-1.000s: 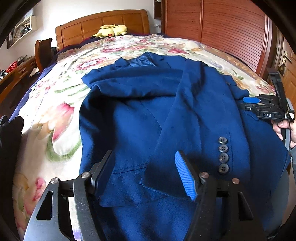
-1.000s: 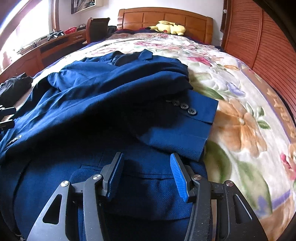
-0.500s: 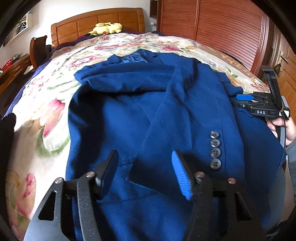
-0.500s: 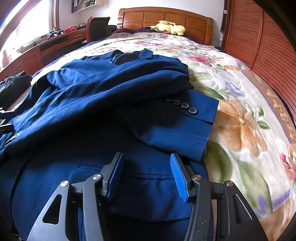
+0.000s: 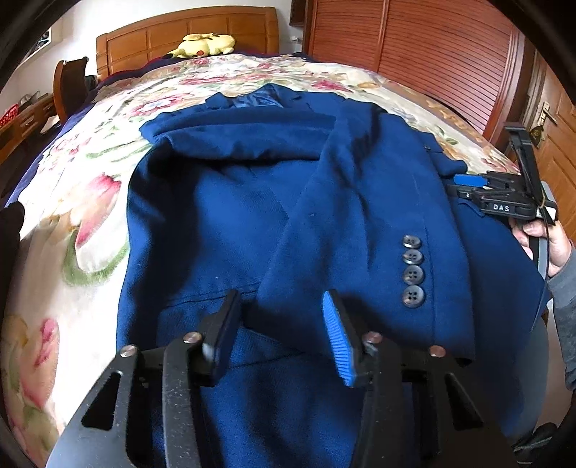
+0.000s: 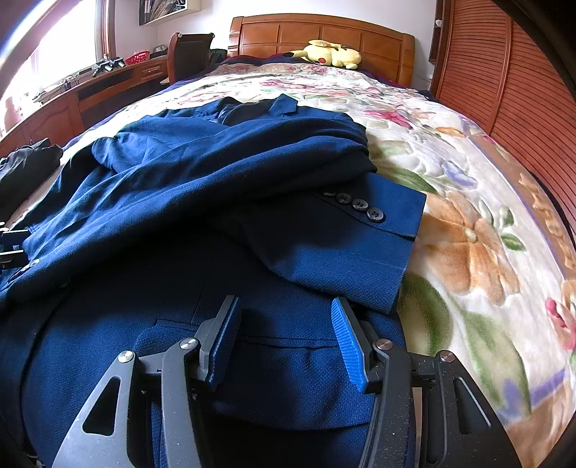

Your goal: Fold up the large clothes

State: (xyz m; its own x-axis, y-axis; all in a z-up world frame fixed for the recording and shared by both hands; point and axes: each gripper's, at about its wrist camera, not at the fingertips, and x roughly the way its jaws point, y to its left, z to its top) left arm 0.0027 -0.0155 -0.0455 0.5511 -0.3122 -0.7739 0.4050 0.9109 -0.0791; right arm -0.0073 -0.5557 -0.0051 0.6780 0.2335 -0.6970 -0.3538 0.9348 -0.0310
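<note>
While the navy blazer lies spread on the floral bedspread, collar at twelve o'clock toward the headboard, its long axis runs from twelve down to six, straight into both wrist views. Both sleeves are folded across the body; one buttoned cuff ends just ahead of the left gripper, at about one o'clock, its corner lying between the closing jaws, not yet pinched as far as I can tell. The right gripper hovers over the hem by a pocket flap, jaws apart and empty, the other cuff at one o'clock. The left looks nearer to a grasp.
</note>
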